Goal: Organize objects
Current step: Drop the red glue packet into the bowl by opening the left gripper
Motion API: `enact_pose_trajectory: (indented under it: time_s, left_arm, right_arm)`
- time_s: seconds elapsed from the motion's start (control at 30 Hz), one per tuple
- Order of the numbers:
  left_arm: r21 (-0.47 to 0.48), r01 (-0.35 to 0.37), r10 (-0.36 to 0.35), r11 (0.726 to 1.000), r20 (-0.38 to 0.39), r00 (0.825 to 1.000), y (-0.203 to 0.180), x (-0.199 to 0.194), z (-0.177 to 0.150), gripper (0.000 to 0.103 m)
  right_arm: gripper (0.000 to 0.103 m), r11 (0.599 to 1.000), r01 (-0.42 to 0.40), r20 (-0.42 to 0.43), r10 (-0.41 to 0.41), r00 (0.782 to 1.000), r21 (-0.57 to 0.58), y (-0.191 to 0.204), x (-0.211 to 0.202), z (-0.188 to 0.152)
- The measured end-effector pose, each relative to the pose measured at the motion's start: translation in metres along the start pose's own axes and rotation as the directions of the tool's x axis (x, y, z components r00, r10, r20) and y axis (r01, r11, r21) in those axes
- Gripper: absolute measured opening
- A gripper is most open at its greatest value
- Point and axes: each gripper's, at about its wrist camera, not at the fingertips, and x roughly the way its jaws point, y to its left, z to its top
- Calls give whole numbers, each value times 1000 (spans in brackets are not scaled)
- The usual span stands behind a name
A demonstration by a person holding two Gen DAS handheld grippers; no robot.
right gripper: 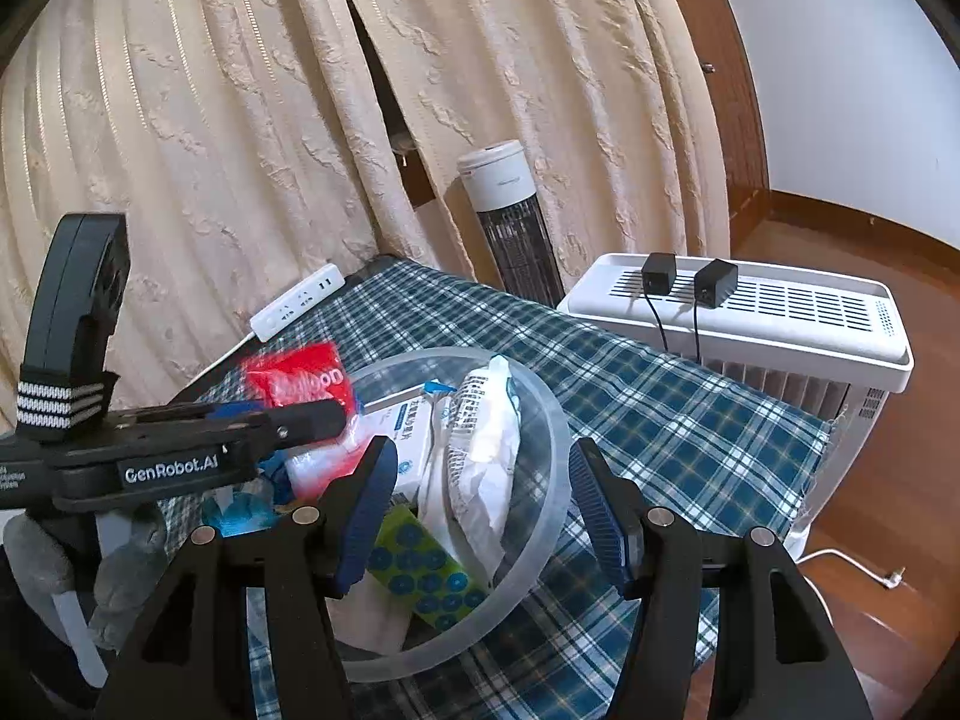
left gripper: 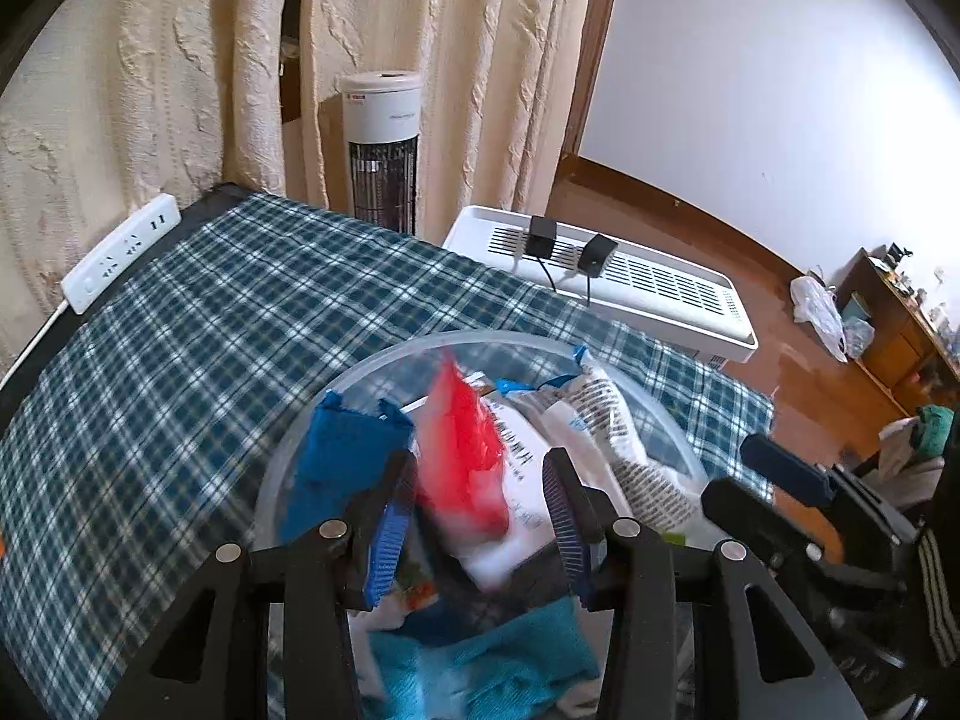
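Plaid blue cloth [right gripper: 660,396] covers the table; cream curtains [right gripper: 210,120] fill the upper frame. Left gripper [left gripper: 480,516], jaws parted, straddles the red packet [left gripper: 462,450] over the clear bowl [right gripper: 555,420], lower centre. Right gripper [right gripper: 486,510] spread, holding nothing.

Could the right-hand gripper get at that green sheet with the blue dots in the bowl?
Probably yes: the green dotted sheet lies uncovered in the clear bowl, just ahead of the right gripper, whose jaws stand apart.
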Motion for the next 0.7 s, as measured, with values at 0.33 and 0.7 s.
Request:
enact_pose_trajectory:
  time_s: [0.33,0.7]
  left_arm:
    - [-35,-17,17,999,8,1000,8,-5,2,77]
    - [-74,-90,93,993,31,995,32,-19,-5,87]
  right_arm:
    - [61,1000,4,-2,-4,1000,14,-7,2,0]
    - [62,1000,-25,1,25,1000,-17,10,-3,0]
